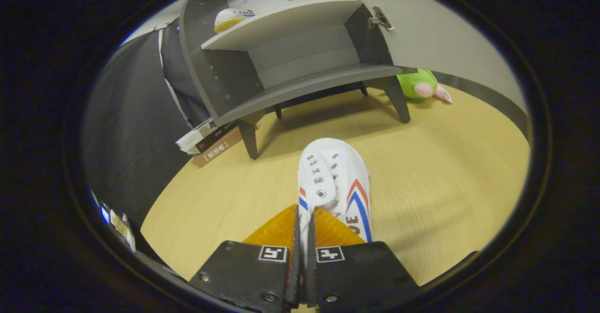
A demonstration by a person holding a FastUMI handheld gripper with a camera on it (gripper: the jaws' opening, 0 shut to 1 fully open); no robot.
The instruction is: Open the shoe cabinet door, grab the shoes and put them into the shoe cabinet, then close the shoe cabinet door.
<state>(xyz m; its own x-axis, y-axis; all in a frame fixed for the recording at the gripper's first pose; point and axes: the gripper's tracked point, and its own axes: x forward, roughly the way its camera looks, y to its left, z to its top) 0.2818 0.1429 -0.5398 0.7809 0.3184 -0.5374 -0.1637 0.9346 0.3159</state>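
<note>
Pale wood desk [422, 177] carries a grey cabinet [300, 83] on short legs, door [445, 46] swung open so its shelves are reachable. 1 shoe [232, 18] sits on the upper shelf. Fingers [303, 224] are clamped on a second shoe's [335, 177] collar, toe aimed toward the cabinet, likely for loading.

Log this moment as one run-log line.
gripper: shut on white shoe | cabinet door: open | other shoe: upper shelf | stage: carrying toward cabinet

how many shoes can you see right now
2: one white shoe pinched in the claw, above the floor; another shoe on the open cabinet's upper shelf, partly hidden by its side wall.
</note>
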